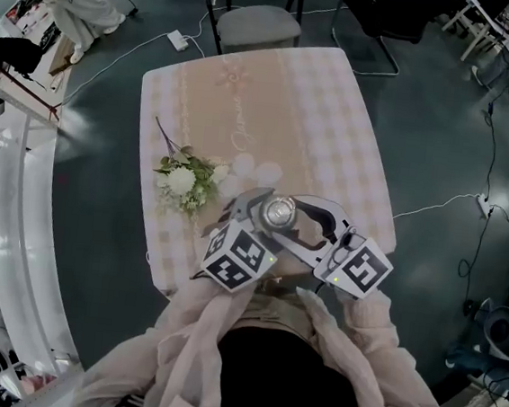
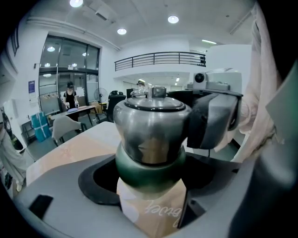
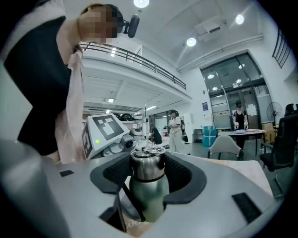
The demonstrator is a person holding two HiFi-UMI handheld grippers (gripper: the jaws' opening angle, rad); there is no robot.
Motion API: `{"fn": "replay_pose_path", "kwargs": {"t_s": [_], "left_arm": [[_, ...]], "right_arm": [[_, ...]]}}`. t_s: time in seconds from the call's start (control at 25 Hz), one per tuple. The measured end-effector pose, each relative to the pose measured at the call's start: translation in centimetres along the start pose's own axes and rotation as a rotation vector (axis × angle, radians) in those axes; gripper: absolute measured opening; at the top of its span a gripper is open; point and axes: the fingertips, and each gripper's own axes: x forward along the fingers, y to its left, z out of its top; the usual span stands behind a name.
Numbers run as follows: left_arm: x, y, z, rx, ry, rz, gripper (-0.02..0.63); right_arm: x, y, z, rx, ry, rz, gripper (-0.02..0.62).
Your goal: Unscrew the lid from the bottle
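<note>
Only the head view shows the whole layout. The table (image 1: 248,89) carries a pale checked cloth, a spray of white flowers (image 1: 184,182) lies to the left, and at the near edge a shiny round lid (image 1: 279,211) is seen end-on between the two tools.

The left gripper view adds the side profile. The bottle (image 2: 150,174) has a rounded dark green shoulder under a bulbous brushed-steel lid topped by a small flat knob. The left gripper (image 2: 151,181) has its curved black pads closed around that green body and holds it upright.

In the right gripper view, the right gripper (image 3: 148,169) is about level. Its ribbed, hollowed pads sit against the steel lid, with no gap showing on either side.

The grey jaw bodies cut off the bottle's base in both gripper views, so whether it rests on the cloth cannot be made out. The lettering on the cloth beneath it is only partly readable. From above, the marker cubes (image 1: 235,257) and the person's pale sleeves (image 1: 223,330) cover the handles.
</note>
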Motion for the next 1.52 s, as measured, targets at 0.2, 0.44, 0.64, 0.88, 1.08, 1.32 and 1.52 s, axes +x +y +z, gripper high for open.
{"fn": "replay_pose_path", "kwargs": {"t_s": [0.2,0.44,0.64,0.88,1.08,1.32,1.52], "left_arm": [[0.2,-1.3,-0.2,0.049,0.021,-0.037,0.400],[0.2,-1.3,-0.1,0.034,0.014,-0.023,0.400],[0.4,-1.1,-0.3,0.000,0.012,-0.010,0.400],[0.5,-1.3,-0.2,-0.009,0.012,-0.010,0.400],[0.8,-1.4,-0.4,0.004,0.018,-0.011,0.400],[0.9,-1.2,-0.5,0.016,0.030,-0.007,0.400],[0.7,-1.1,-0.6,0.026,0.027,-0.013,0.400]], "right_arm": [[-0.8,1.0,-0.5,-0.032,0.053,0.265,0.244],[-1.1,0.9,-0.5,-0.071,0.069,0.317,0.247],[-1.1,0.7,-0.3,-0.035,0.042,0.148,0.328],[-1.2,0.4,-1.3,-0.107,0.098,-0.112,0.313],[-1.2,0.2,-1.7,-0.073,0.093,-0.247,0.301],[-1.8,-0.6,-1.3,-0.030,0.068,-0.356,0.284],[-1.4,-0.3,-1.0,-0.046,0.054,-0.308,0.241]]}}
